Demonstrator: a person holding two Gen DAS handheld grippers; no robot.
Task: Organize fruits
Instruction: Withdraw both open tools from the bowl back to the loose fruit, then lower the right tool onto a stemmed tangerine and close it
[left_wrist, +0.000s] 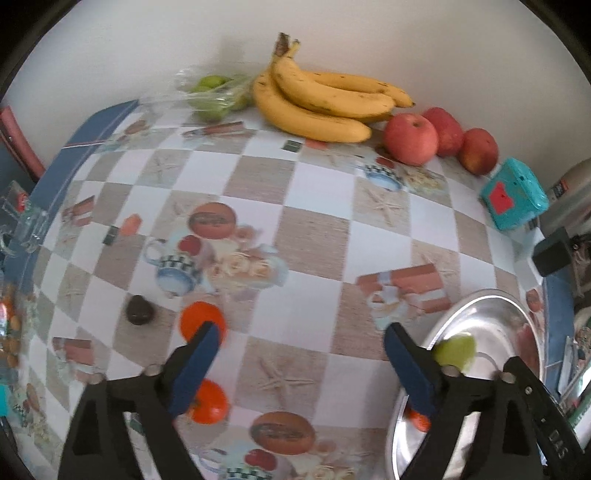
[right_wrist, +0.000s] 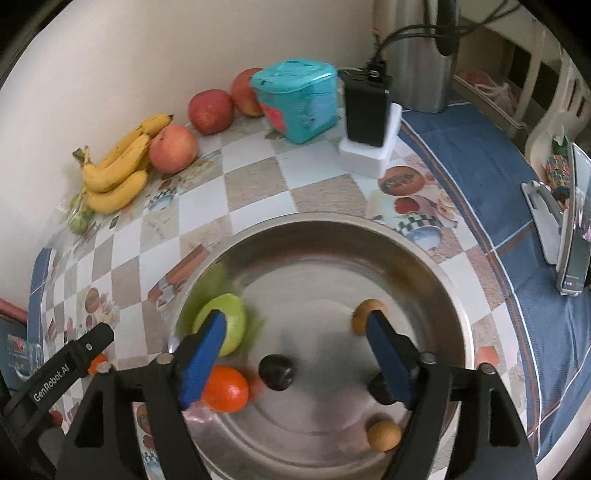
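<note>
Left tongs (left_wrist: 299, 354) wide open, empty, just right of two round orange tangerines (left_wrist: 202, 320) on the checkered desk (left_wrist: 314, 236). Right tongs (right_wrist: 295, 332) gaping, empty, over the steel bowl (right_wrist: 456, 310).

txt: "GenRobot.AI" | on: left gripper (right_wrist: 70, 363) black arm, white print

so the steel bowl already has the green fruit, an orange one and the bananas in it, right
Not the bananas: the right wrist view shows them lying on the table by the wall beside the apples. The steel bowl does hold the green fruit and an orange one.
</note>
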